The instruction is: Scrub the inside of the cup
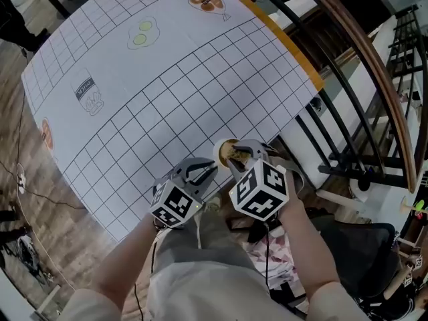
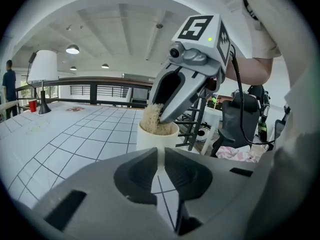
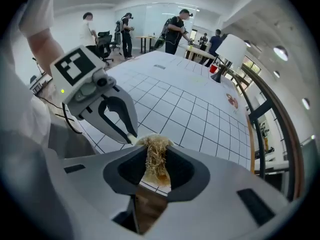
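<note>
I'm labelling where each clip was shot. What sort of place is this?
Probably an open-plan office or lab hall: a big table covered with a printed grid sheet, a curved railing running beside it, and people standing near desks and office chairs farther back.

The left claw (image 2: 161, 160) pinches the near side of a white cup (image 2: 156, 138) standing on the gridded surface (image 2: 75, 134). The right claw (image 2: 162, 118) holds a fibrous scrubber (image 2: 151, 115) in the cup's mouth.
</note>
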